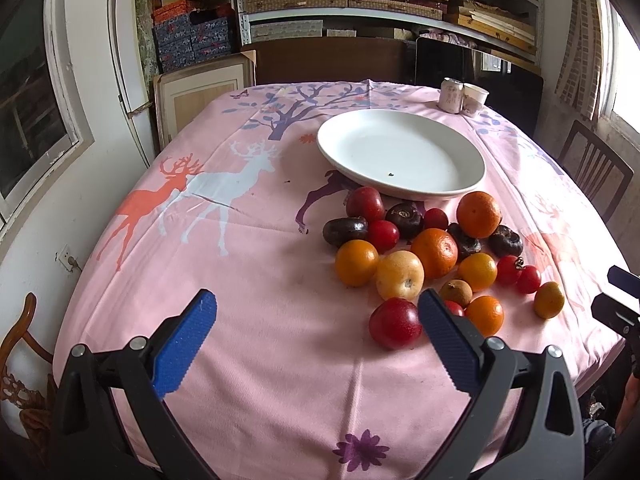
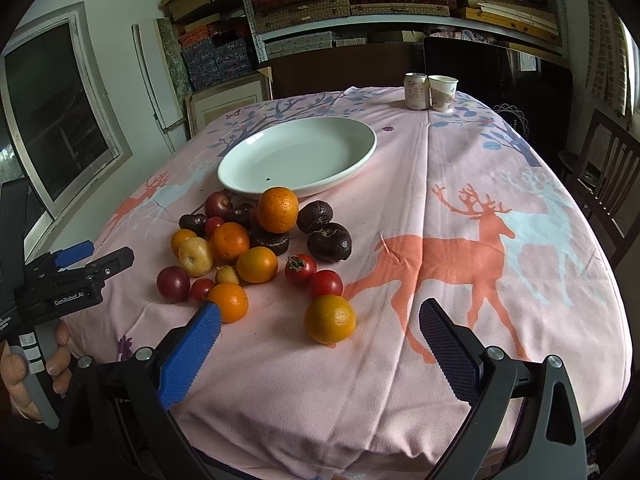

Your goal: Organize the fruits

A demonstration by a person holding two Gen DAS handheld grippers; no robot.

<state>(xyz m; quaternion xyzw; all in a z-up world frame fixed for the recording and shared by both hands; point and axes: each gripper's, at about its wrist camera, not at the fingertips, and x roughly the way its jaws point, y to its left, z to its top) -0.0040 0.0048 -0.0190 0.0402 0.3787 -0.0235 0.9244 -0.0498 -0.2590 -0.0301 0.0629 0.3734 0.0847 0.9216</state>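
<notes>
Both claws are spread wide and hold nothing. My left gripper [image 1: 318, 320] hovers over the cloth [image 1: 248, 280], short of the fruit pile [image 1: 424, 256]; my right gripper [image 2: 320, 328] hovers just before a lone orange [image 2: 329, 319].

The fruit lies loose on the cloth just in front of the plate [image 2: 360, 160], which holds no fruit. One orange is stacked on top of the others.

Handling, as I judge it:
- Oranges: firm, round, likely to roll. Grip across the widest part.
- Tomatoes [image 2: 312, 274]: thin-skinned, soft, smooth. Close lightly, clear of the stem.
- Plum [image 1: 395, 323]: smooth and slick. Centre it between the pads.
- Dark fruits [image 2: 329, 244]: flattened shape. Grip across the sides.

Take outlying pieces first; pulling from the pile may set its neighbours rolling.
</notes>
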